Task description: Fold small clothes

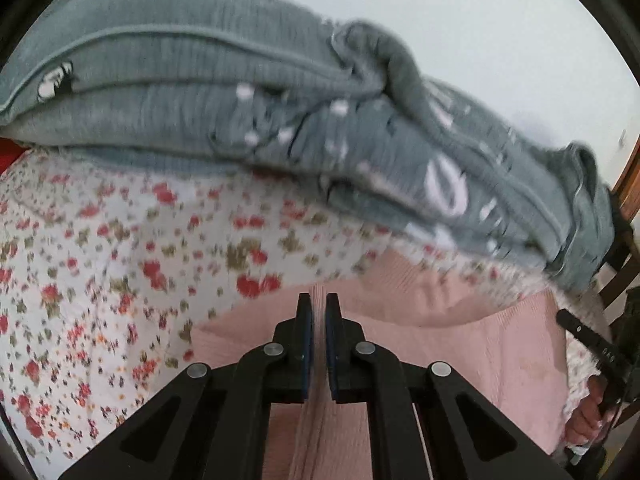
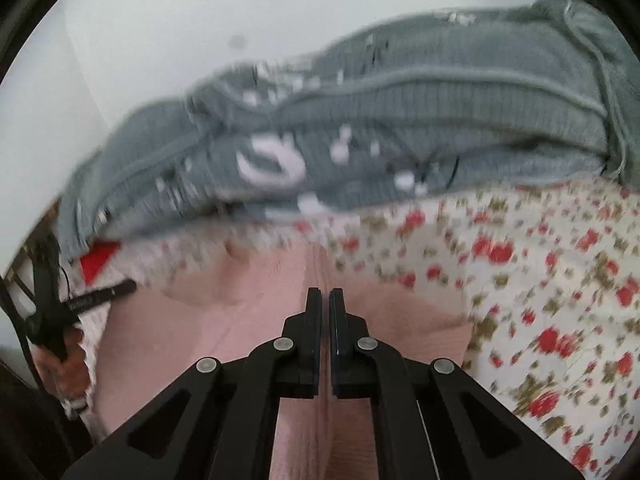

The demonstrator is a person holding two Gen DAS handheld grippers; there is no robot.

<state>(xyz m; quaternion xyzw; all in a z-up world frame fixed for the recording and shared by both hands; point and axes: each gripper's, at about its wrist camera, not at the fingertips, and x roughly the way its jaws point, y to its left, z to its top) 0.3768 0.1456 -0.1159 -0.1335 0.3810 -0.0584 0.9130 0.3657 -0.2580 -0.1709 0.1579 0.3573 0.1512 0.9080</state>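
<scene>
wall (image 1: 500, 20): plain white | floral bedsheet (image 1: 100, 260) | wooden frame (image 1: 630, 184)

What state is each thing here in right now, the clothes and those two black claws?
Pink garment: lying on the floral cloth, a ridge of it between each gripper's fingers.
Grey garments: folded, piled behind.
Floral cloth: spread flat.
Left gripper: shut on pink fabric.
Right gripper: shut on pink fabric.
</scene>
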